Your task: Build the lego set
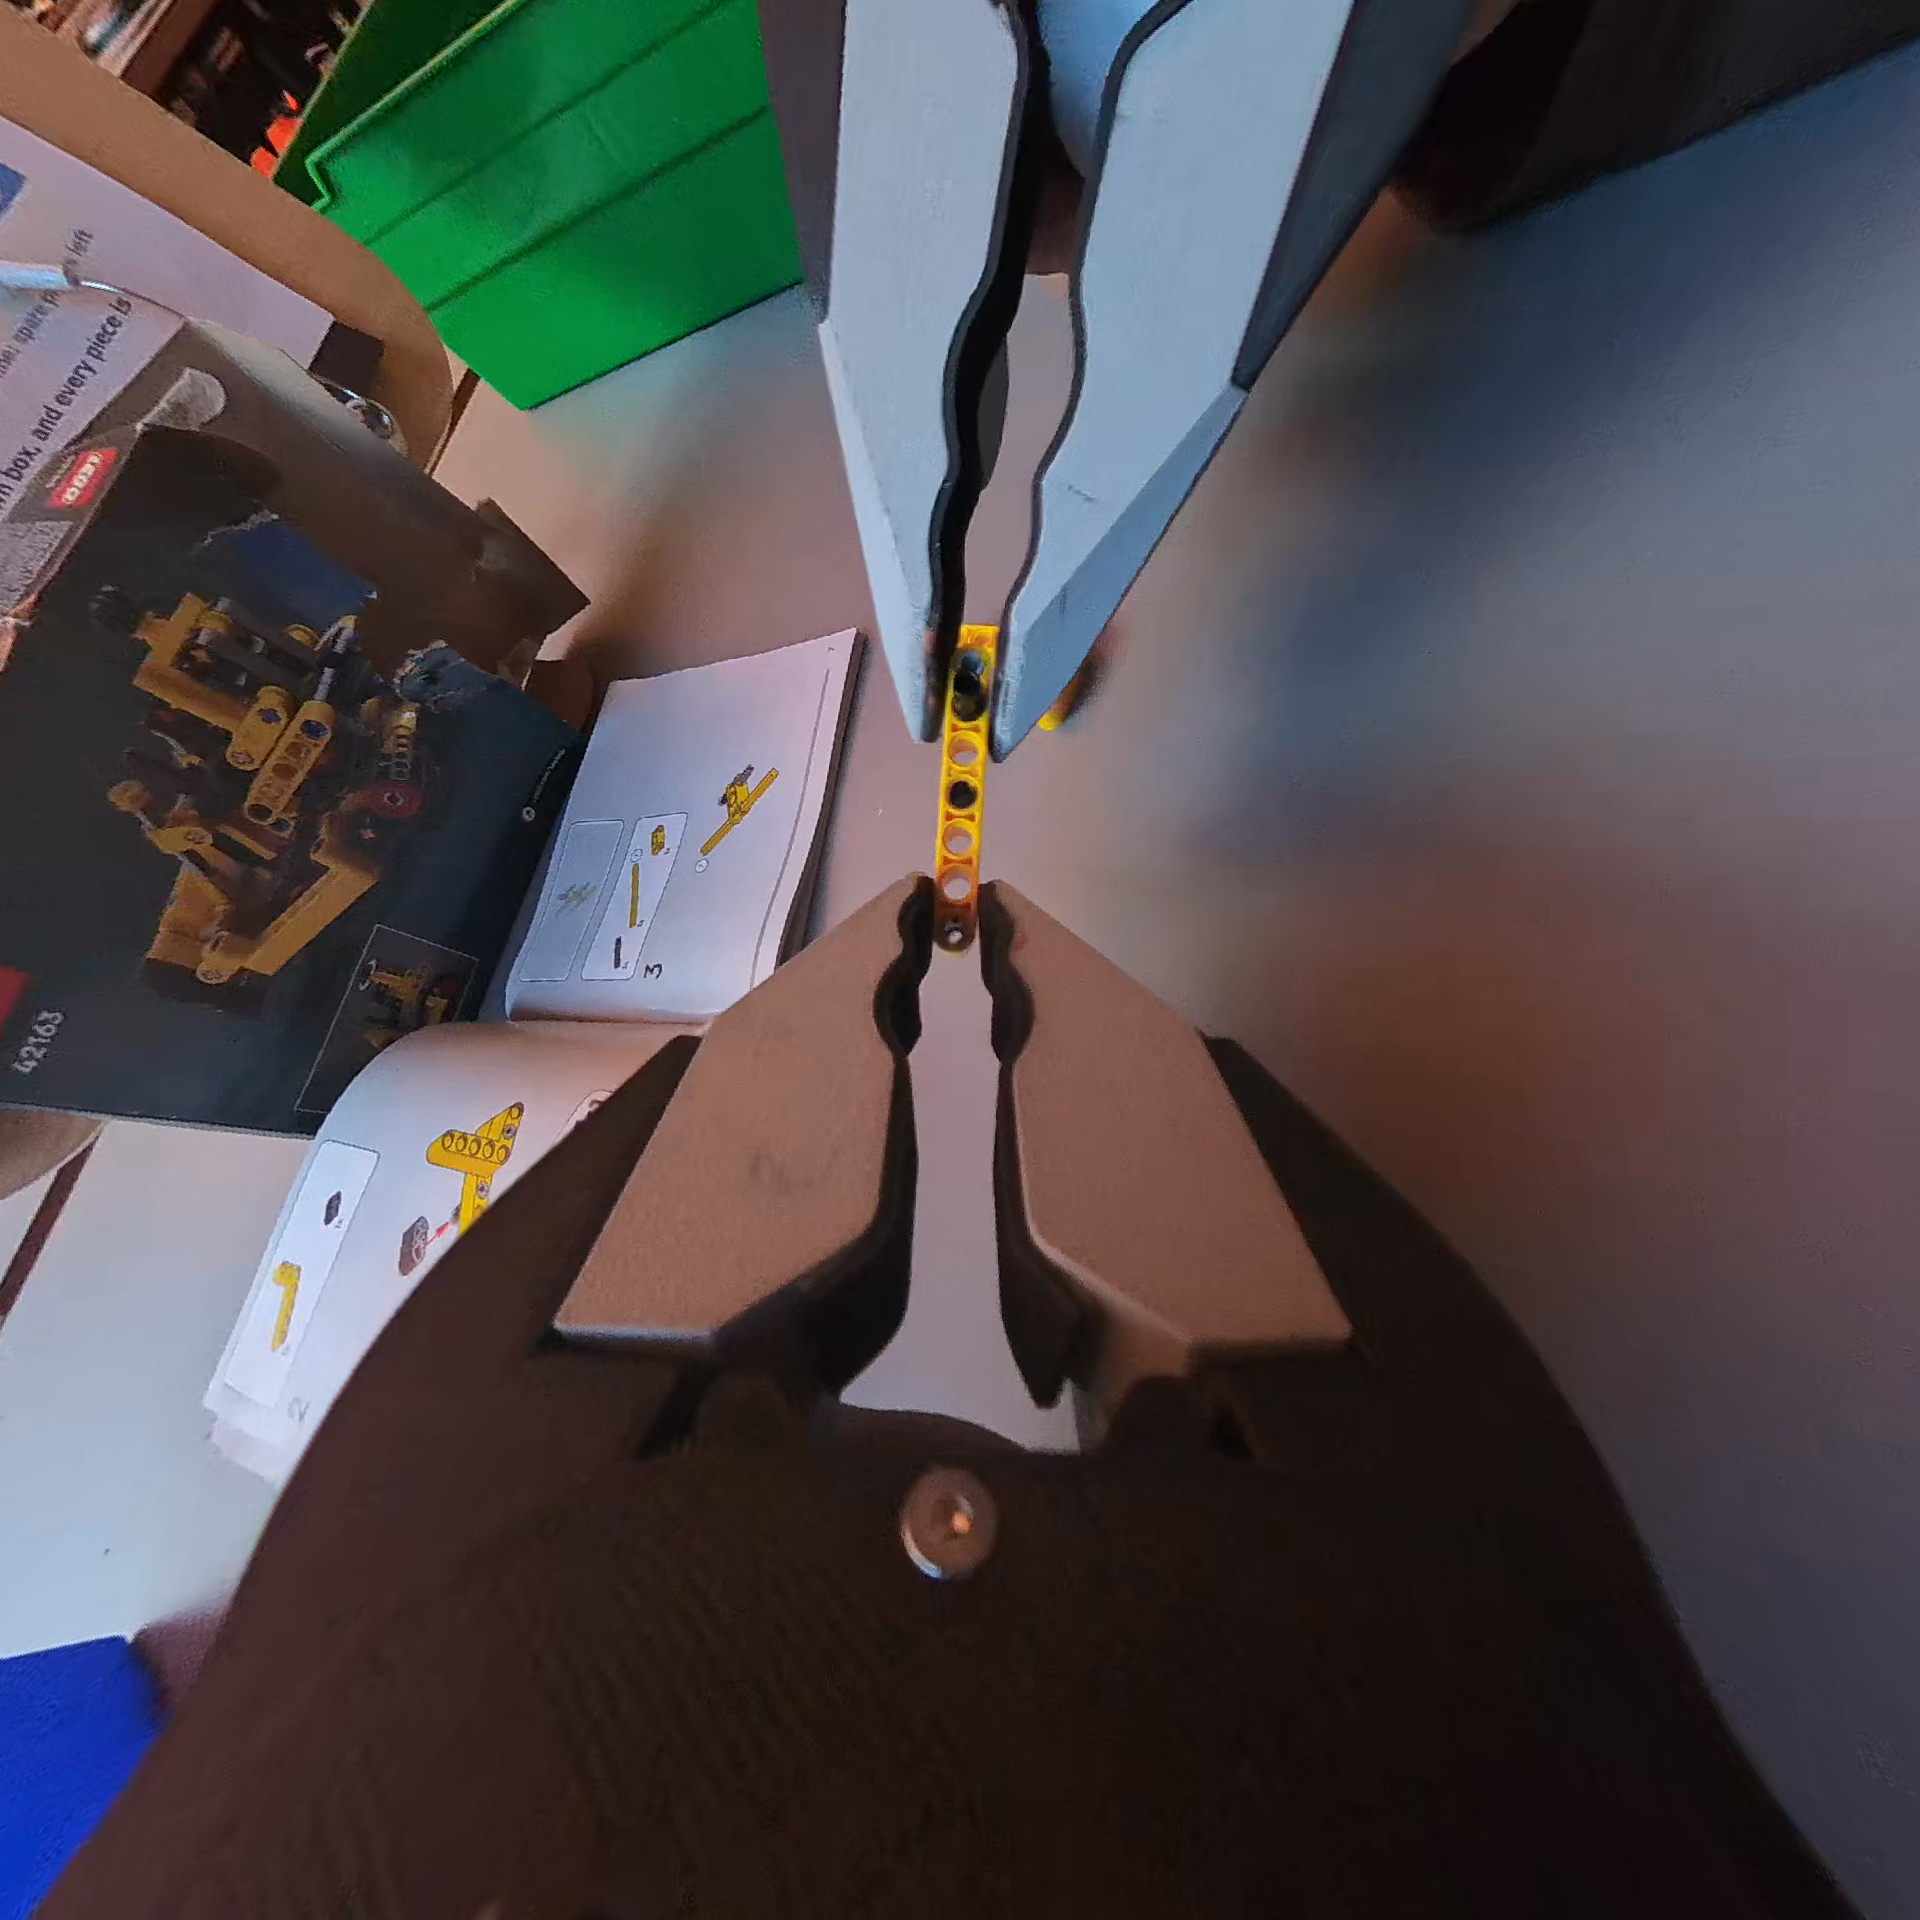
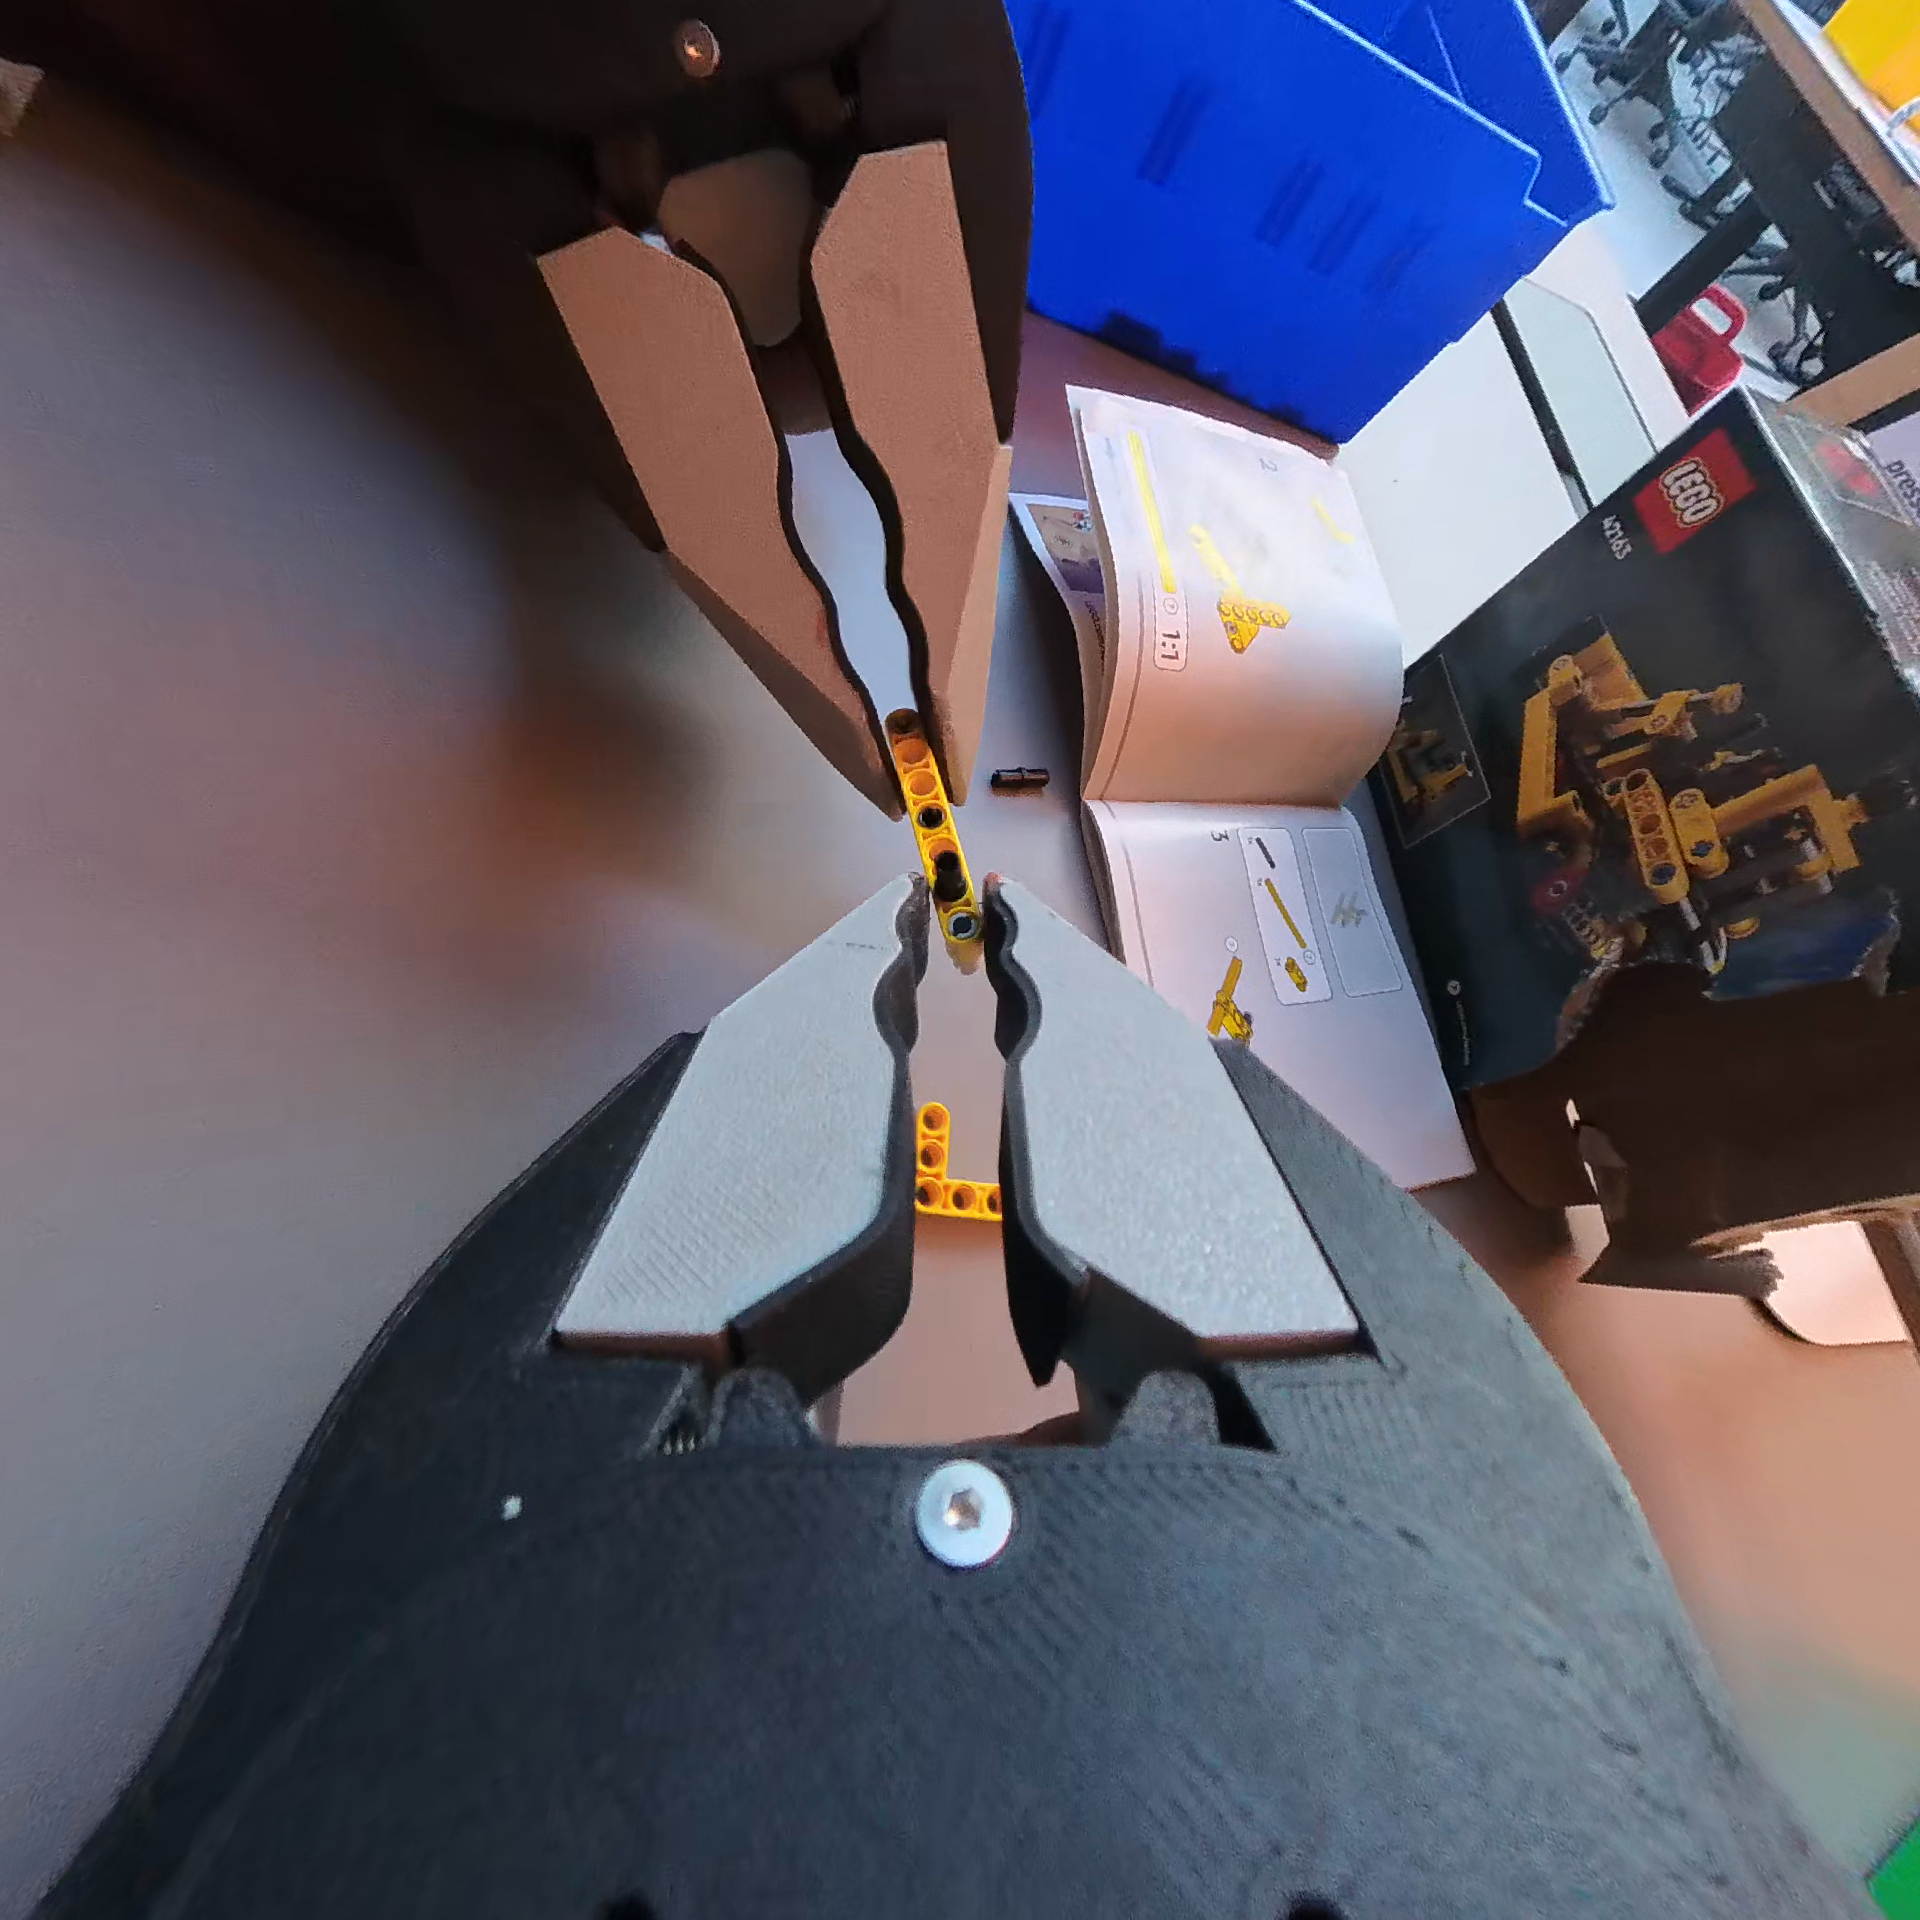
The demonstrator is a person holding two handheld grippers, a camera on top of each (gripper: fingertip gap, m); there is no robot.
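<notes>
A long yellow beam with holes [image 1: 960, 800] is held in the air between both grippers. My left gripper [image 1: 954, 920] is shut on its near end. My right gripper [image 1: 964, 691] comes from the opposite side and is shut on its far end. In the right wrist view the beam [image 2: 932, 831] runs from my right gripper [image 2: 956, 925] to the left gripper [image 2: 920, 764]. Black pins sit in some of the beam's holes. A yellow L-shaped beam [image 2: 943, 1179] lies on the table below my right gripper. A loose black pin [image 2: 1018, 777] lies on the table beside the booklet.
An open instruction booklet [image 1: 675, 831] [image 2: 1247, 644] lies on the grey table [image 1: 1558, 727]. The torn set box [image 1: 208, 727] [image 2: 1662, 748] stands beside it. A green bin [image 1: 582, 197] and a blue bin [image 2: 1299, 187] stand at the table's ends. My two grippers' fingertips are within a few centimetres of each other. The loose black pin [image 2: 1018, 777] is about 6 centimeters from my left fingertips.
</notes>
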